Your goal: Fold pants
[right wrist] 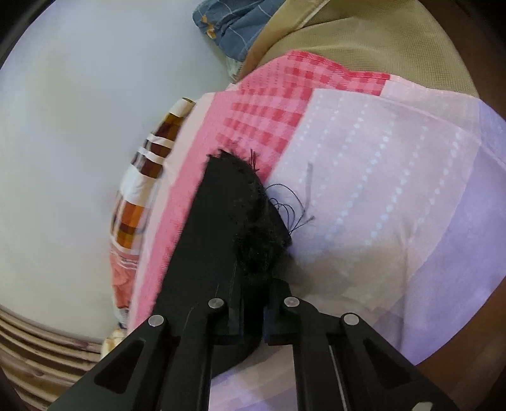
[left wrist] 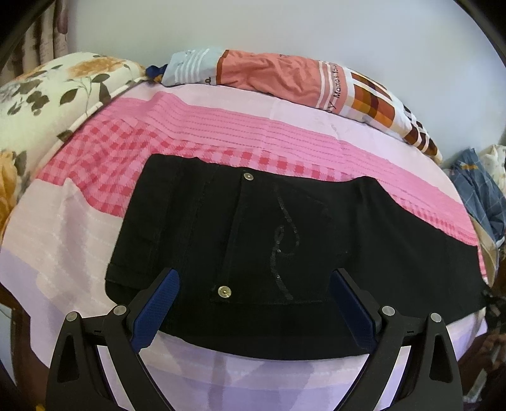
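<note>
Black pants [left wrist: 253, 227] lie flat across the pink checked bed sheet [left wrist: 126, 148], showing a back pocket with two metal rivets and a sequin curl. My left gripper [left wrist: 254, 276] hovers over the near edge of the pants with its blue-padded fingers [left wrist: 164, 294] spread wide, one on each side of the pocket and nothing pressed between them. In the right wrist view, my right gripper [right wrist: 253, 246] is shut on the frayed hem of a pants leg [right wrist: 240, 180]. Loose threads hang from the hem over the lilac part of the sheet [right wrist: 379, 189].
A floral pillow [left wrist: 47, 95] lies at the far left. A rolled orange and checked blanket [left wrist: 284, 79] runs along the far side by the white wall. Blue checked clothing [left wrist: 480, 189] is piled past the right end of the bed, also visible as blue cloth [right wrist: 234, 28] beside tan fabric [right wrist: 379, 41].
</note>
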Action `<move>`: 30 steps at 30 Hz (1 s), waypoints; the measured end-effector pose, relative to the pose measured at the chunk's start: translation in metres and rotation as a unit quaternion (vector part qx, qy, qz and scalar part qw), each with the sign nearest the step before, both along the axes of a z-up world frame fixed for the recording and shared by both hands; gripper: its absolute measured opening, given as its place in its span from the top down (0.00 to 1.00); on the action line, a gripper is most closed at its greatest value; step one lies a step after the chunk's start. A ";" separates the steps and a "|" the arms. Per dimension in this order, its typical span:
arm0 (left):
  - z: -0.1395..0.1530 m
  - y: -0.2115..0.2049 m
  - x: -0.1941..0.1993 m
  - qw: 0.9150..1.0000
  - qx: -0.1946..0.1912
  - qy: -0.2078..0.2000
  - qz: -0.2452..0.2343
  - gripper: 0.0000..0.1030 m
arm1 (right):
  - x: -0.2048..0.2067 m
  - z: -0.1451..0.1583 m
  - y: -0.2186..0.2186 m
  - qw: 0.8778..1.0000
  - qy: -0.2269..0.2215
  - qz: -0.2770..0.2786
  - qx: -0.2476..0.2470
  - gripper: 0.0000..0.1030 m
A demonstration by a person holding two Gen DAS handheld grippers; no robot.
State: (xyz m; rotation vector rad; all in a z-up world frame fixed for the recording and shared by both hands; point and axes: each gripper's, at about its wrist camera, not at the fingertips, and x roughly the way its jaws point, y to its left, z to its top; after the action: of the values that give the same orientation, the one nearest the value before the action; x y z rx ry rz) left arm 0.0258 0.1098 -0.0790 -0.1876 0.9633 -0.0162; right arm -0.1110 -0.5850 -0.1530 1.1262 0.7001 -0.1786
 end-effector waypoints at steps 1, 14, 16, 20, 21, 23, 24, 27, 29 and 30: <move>0.000 0.000 0.000 1.000 0.007 -0.001 0.004 0.07 | 0.002 0.003 0.002 1.000 -0.003 0.005 -0.003 0.92; -0.001 0.006 -0.002 0.997 0.071 -0.010 0.028 0.07 | 0.004 0.004 0.002 1.000 -0.009 0.001 0.014 0.92; 0.000 0.005 -0.001 0.996 0.083 -0.011 0.029 0.07 | 0.006 0.007 0.003 1.000 -0.013 0.004 0.015 0.92; 0.001 0.003 0.000 0.995 0.098 -0.014 0.027 0.07 | 0.015 0.016 0.011 0.999 -0.025 0.015 0.024 0.92; 0.001 0.002 -0.001 0.994 0.102 -0.014 0.026 0.07 | 0.018 0.019 0.014 0.999 -0.027 0.019 0.025 0.92; 0.000 0.000 0.000 0.994 0.108 -0.013 0.023 0.07 | 0.025 0.025 0.021 0.999 -0.034 0.028 0.030 0.92; 0.000 0.000 0.000 0.994 0.110 -0.011 0.023 0.07 | 0.031 0.030 0.027 0.998 -0.040 0.036 0.033 0.92; -0.002 -0.001 0.000 0.993 0.114 -0.007 0.020 0.07 | 0.047 0.042 0.046 0.996 -0.050 0.063 0.034 0.92; -0.002 -0.001 0.001 0.993 0.116 -0.006 0.020 0.07 | 0.058 0.049 0.060 0.994 -0.059 0.082 0.040 0.92; -0.002 -0.001 0.001 0.993 0.116 -0.007 0.020 0.07 | 0.062 0.051 0.065 0.993 -0.061 0.087 0.044 0.92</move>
State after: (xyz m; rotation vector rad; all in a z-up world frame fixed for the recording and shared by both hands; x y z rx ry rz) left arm 0.0266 0.1088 -0.0807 0.0077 0.9399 0.1312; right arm -0.0490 -0.5196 -0.1024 1.1427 0.6988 0.0695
